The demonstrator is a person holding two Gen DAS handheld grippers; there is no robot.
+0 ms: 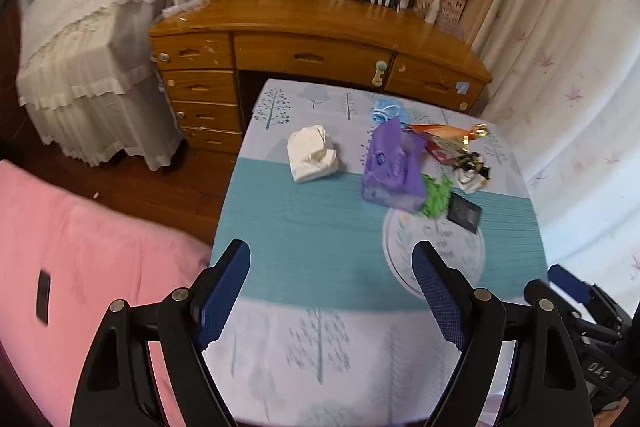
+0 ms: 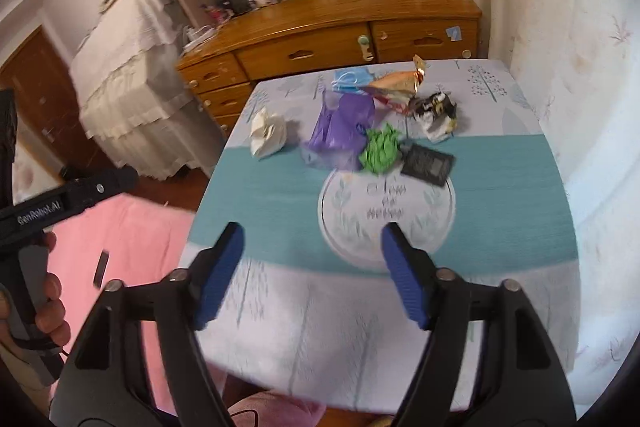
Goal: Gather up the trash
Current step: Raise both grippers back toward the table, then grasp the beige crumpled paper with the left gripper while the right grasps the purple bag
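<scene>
Nothing has been picked up yet, so this looks like the approach step. The counter [image 1: 320, 211], covered in a teal and white tree-print cloth, is seen from above and back by both claws, with all the trash bunched toward its far side in front of a wooden desk [image 1: 320, 23]. Going down in size: a purple bag [image 1: 394, 167] sits in the middle, a crumpled white tissue wad [image 1: 312, 155] lies apart to its left, an orange snack wrapper [image 1: 444, 139] and a blue face mask [image 1: 386, 111] are behind it, and a green paper ball [image 1: 438, 197], a dark packet [image 1: 464, 213] and a small crumpled wrapper [image 1: 472, 169] are on its right. The left claw [image 1: 332, 291] and right claw [image 2: 312, 267] are both spread apart with nothing between them. Next, one piece would probably need to be reached for and closed on; no bin can be seen.
</scene>
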